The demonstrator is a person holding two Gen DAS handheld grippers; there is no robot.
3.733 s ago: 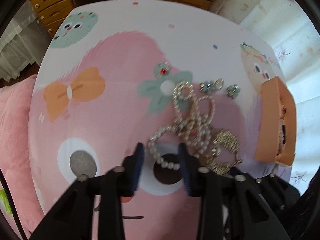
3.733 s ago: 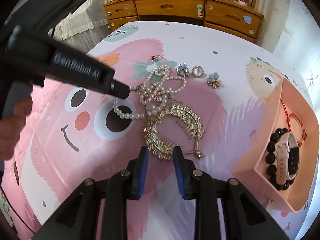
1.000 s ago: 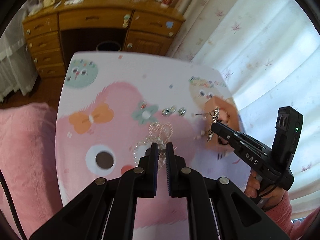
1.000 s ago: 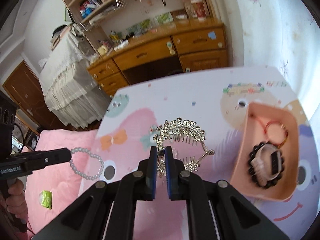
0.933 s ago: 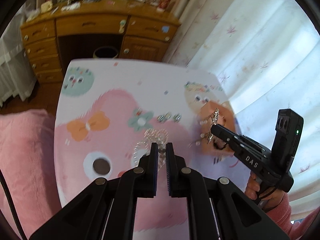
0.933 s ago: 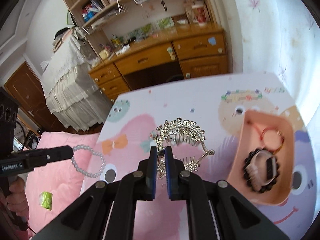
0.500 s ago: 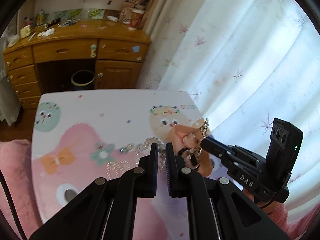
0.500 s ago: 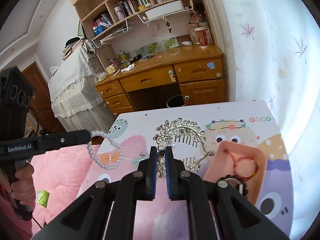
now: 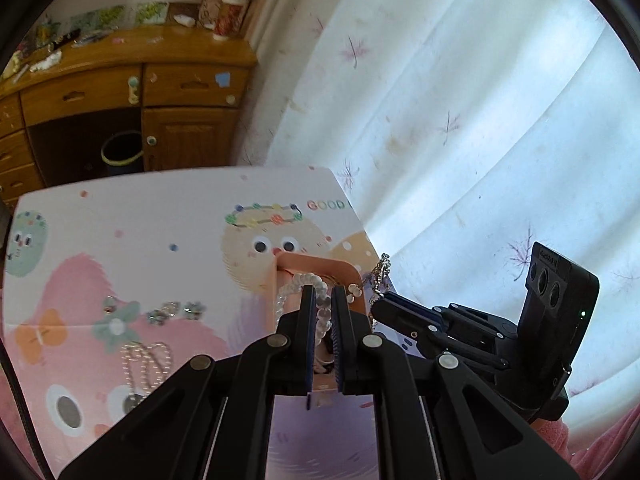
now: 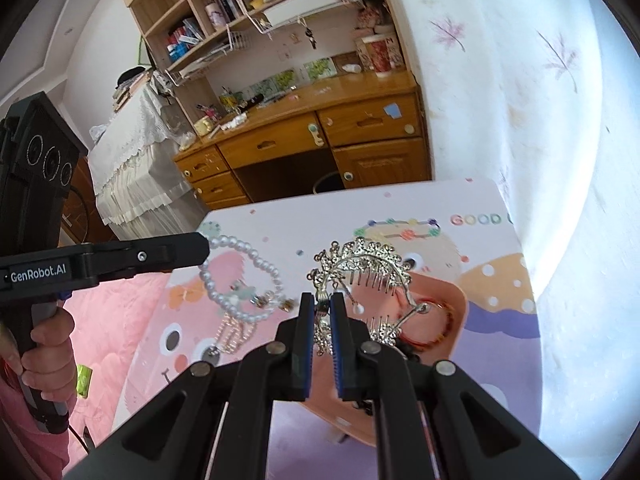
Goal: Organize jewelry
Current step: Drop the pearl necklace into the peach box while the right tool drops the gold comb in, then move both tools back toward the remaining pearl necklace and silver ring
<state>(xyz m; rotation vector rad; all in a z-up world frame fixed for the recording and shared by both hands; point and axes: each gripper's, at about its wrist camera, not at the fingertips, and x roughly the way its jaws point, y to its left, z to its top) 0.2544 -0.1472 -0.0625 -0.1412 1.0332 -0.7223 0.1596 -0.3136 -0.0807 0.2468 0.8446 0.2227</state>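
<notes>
Cartoon-print mat (image 9: 160, 216) — wooden desk (image 10: 320, 136) behind, curtain (image 9: 460, 120) right.

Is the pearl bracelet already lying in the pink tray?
No, the left gripper holds the pearl bracelet in the air beside the pink tray.

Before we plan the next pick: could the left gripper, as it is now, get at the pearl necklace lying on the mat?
Probably not yet. The left gripper is shut on a pearl bracelet held over the pink tray, so its jaws are occupied; the pearl necklace itself lies uncovered on the mat.
</notes>
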